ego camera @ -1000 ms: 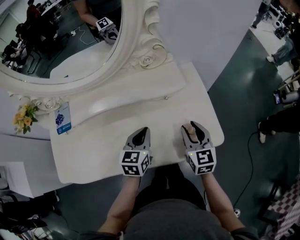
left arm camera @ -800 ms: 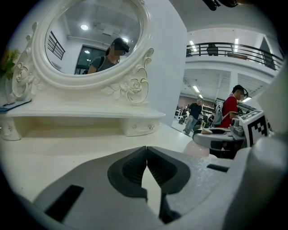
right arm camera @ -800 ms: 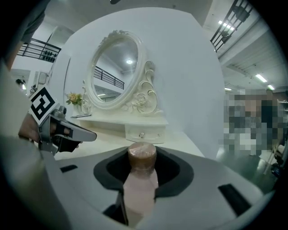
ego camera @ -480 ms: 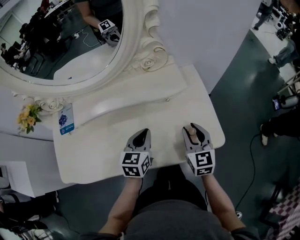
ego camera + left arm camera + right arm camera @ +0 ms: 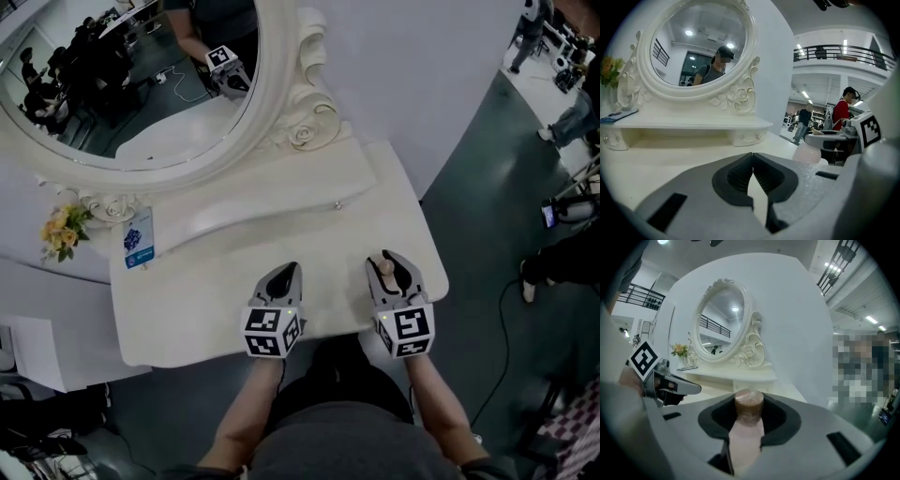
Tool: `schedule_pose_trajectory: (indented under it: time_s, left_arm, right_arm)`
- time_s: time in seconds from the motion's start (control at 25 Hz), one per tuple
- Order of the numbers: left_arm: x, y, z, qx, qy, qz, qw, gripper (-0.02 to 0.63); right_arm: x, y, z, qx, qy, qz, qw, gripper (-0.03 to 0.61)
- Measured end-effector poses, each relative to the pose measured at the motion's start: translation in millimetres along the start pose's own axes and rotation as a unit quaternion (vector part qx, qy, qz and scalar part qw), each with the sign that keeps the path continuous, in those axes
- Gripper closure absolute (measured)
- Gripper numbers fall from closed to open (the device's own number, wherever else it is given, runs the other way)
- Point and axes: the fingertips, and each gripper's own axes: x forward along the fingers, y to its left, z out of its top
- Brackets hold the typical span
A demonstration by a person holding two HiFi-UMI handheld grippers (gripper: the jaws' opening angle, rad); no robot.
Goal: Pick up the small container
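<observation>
The small container is a pale pink bottle with a brown cap. It lies lengthwise between the jaws of my right gripper, cap pointing away, and the dark pads close against its sides. From the left gripper view the container shows low over the white tabletop; whether it touches the top I cannot tell. My left gripper rests beside it near the table's front edge, its ribbed fingertips meeting with nothing between them.
A white dressing table carries a raised shelf with small drawers and an ornate oval mirror. Yellow flowers and a blue card stand at the shelf's left end. The table's right edge drops to dark floor.
The head view has drifted a little, so the table sits slightly lower and to the right. Both grippers stay near the front edge, and the container remains between the right jaws.
</observation>
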Motion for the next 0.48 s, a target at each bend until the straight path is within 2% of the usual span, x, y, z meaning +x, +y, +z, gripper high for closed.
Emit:
schedule_pose_trajectory:
  time_s: [0.48]
  left_arm:
    - [-5,-9,16,0.014,-0.024,-0.012,0.9995,0.607]
  right_arm:
    - [-27,-2,60,-0.003,-0.074,-0.008,0.997,0.446]
